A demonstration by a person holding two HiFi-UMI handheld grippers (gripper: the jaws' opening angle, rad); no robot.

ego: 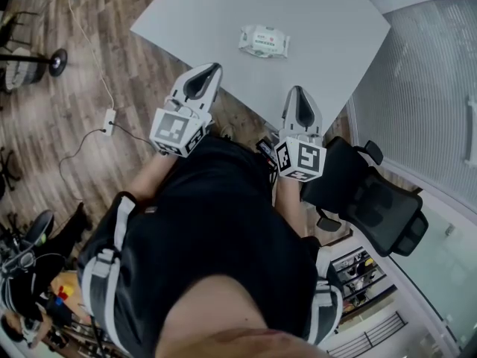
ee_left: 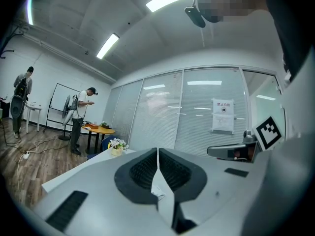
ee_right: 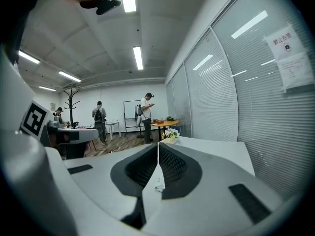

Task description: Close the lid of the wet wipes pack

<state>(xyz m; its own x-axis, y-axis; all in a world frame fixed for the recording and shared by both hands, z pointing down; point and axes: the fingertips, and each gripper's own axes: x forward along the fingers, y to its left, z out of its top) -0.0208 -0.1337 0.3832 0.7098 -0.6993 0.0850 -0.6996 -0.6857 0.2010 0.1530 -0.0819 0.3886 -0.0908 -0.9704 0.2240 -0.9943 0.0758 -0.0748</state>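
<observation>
So the wet wipes pack (ego: 264, 41) sits out on the grey counter (ego: 328, 28), well clear of both claws — left claw (ego: 209, 68) and right claw (ego: 297, 90) are each pinched together, nothing in them.

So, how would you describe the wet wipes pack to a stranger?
Look at the large light grey table beside the glass wall. Near its middle lies a small white soft pack with green print, the only thing on that tabletop.
</observation>
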